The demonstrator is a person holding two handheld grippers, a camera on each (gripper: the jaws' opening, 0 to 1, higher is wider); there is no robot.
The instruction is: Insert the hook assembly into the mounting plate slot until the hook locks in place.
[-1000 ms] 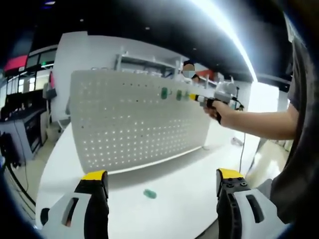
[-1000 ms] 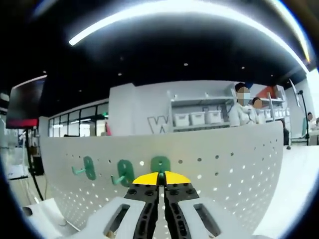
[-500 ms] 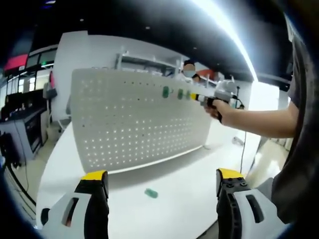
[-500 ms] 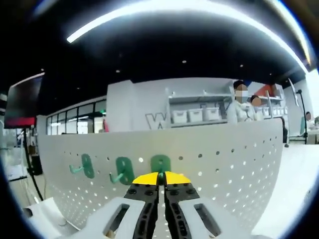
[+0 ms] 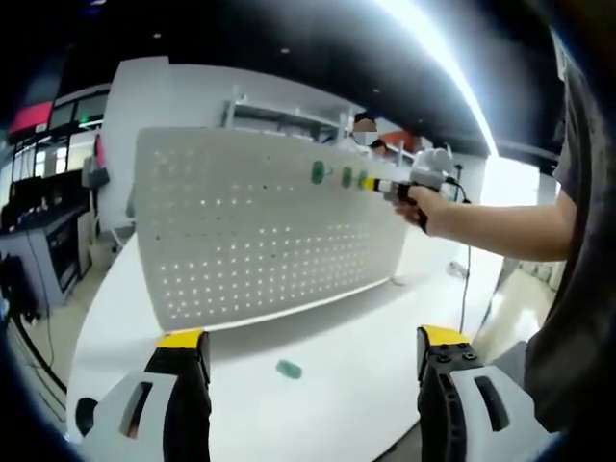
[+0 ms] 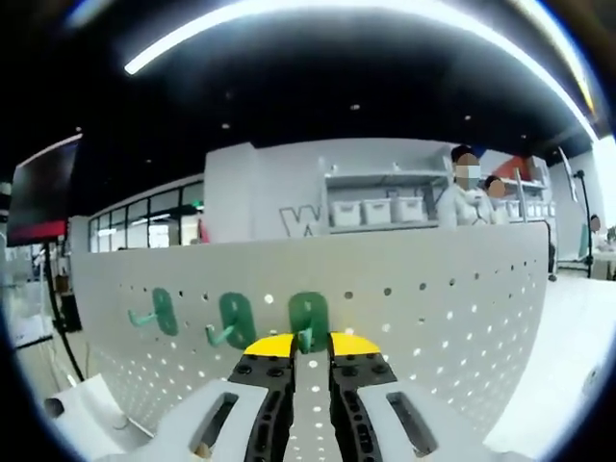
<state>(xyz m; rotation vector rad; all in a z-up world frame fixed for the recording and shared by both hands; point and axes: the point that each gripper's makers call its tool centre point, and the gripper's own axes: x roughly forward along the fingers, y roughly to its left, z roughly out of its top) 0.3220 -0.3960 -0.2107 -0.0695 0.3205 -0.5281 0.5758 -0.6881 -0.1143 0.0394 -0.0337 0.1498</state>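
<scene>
Up on the white perforated mounting plate, three green plastic hooks are sitting; right hand-held gripper is parting slightly, left hand-held gripper is gaping empty, one spare green hook is lying on the white worktop.

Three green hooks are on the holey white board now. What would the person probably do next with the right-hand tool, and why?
Probably draw the right gripper straight back. Its jaws stand slightly apart around the third green hook, which sits flat on the pegboard like its two neighbours. One loose hook remains on the table.

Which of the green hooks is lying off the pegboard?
The loose green hook on the white table, between the left gripper and the pegboard. The other three hooks are mounted in a row near the board's top edge.
</scene>
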